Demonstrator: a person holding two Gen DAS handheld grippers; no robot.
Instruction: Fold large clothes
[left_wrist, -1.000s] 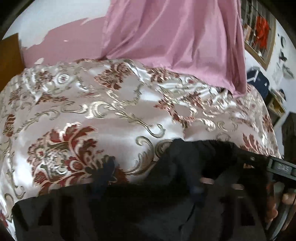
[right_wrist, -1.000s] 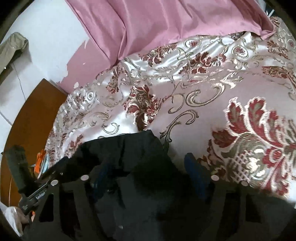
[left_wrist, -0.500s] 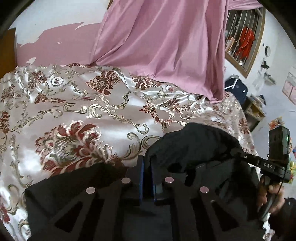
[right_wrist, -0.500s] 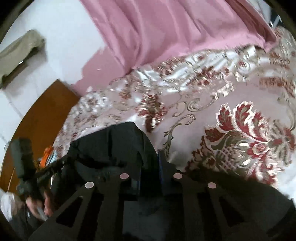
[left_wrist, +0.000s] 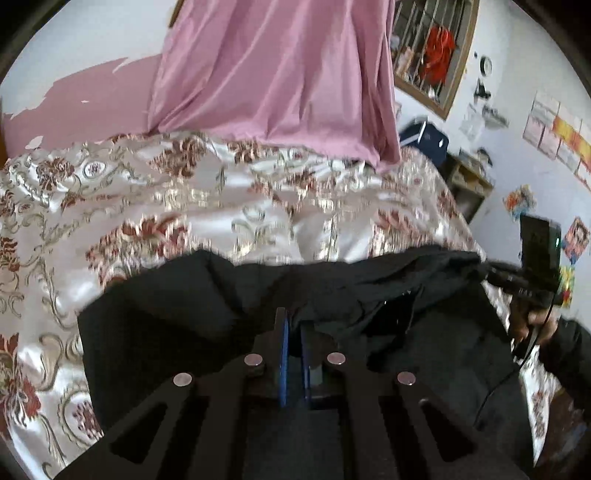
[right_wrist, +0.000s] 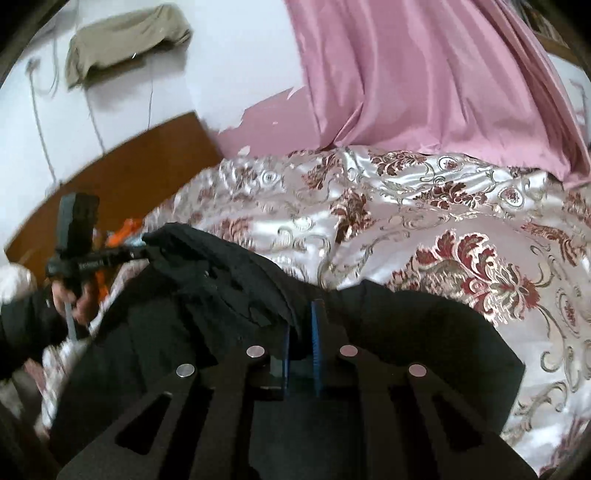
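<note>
I am clamping my left gripper (left_wrist: 292, 325) on the dark black fabric garment (left_wrist: 177, 306), its jaws pinching one edge above the shiny floral satin bedspread (left_wrist: 110, 206); my right gripper (right_wrist: 301, 325) jaws, just closing, are pinching the other edge.

Floral satin bedspread (left_wrist: 155, 206) — pink curtain (left_wrist: 280, 74) hanging behind — wooden headboard (right_wrist: 122, 184).

Your left gripper (left_wrist: 293, 325) and right gripper (right_wrist: 301, 317) both point downward, jaws just closed, each pinching black cloth.
</note>
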